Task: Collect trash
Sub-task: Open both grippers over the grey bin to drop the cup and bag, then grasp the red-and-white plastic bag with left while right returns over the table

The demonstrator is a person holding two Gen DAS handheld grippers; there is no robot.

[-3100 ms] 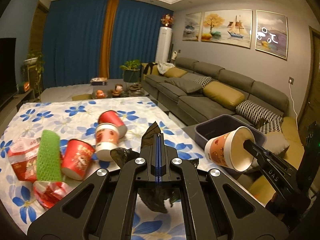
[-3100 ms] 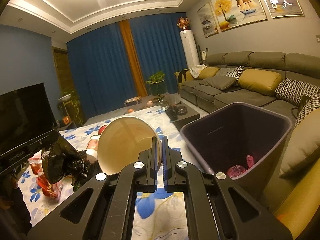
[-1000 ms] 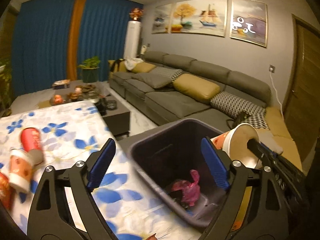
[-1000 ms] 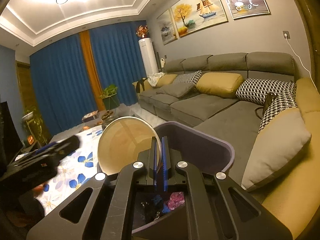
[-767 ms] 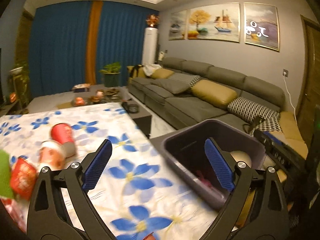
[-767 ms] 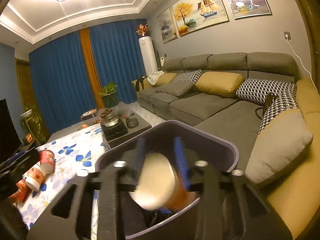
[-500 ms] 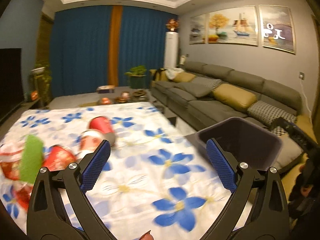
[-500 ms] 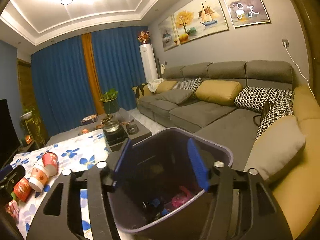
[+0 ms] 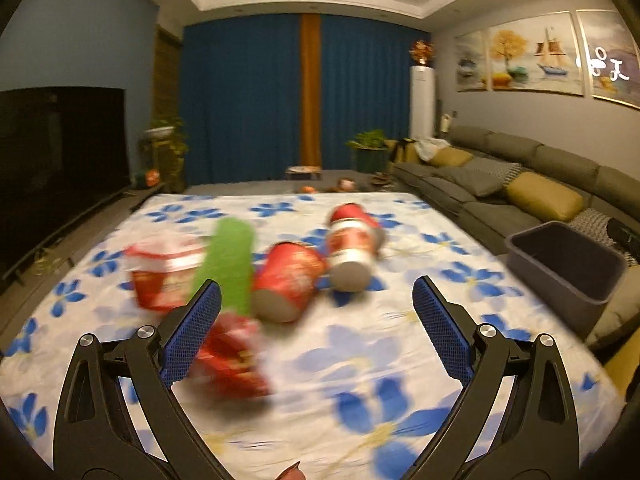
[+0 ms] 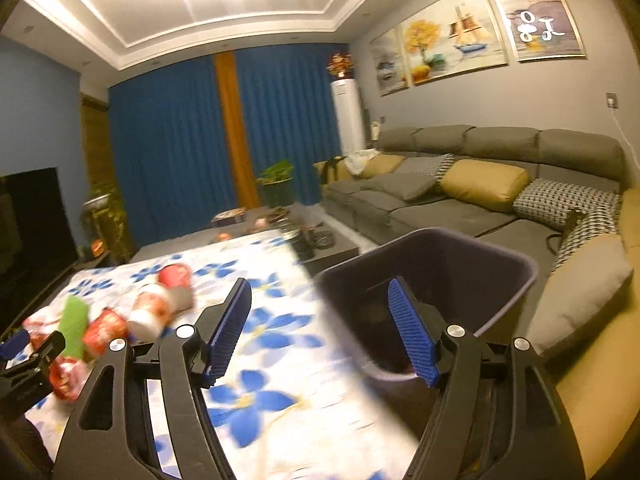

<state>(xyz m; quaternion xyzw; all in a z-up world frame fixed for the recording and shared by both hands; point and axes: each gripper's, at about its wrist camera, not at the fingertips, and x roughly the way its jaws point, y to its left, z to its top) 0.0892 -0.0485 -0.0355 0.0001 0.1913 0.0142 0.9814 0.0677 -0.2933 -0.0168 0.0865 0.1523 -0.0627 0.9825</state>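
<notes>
Both grippers empty after a drop at the dark purple plastic waste bin (image 10: 436,280): the right gripper (image 10: 324,324), which a second ago pinched the rim of a cream-lined paper cup over the bin, now shows nothing between its blue pads, and its jaws are opening as it points across the bin's near rim; the cup is no longer in sight and has presumably gone in. The left gripper (image 9: 316,316), its fingers spread wide and bare, has swung away from the bin and back over the blue-flowered white tablecloth (image 9: 360,360). There the remaining trash lies clustered: two red paper cups on their sides (image 9: 290,284), a red-and-white snack tub (image 9: 162,272), a green mesh sleeve (image 9: 228,264) and a crumpled red wrapper (image 9: 230,356) just beside the left pad. Judging by the heading, another pickup is next; much remains.
</notes>
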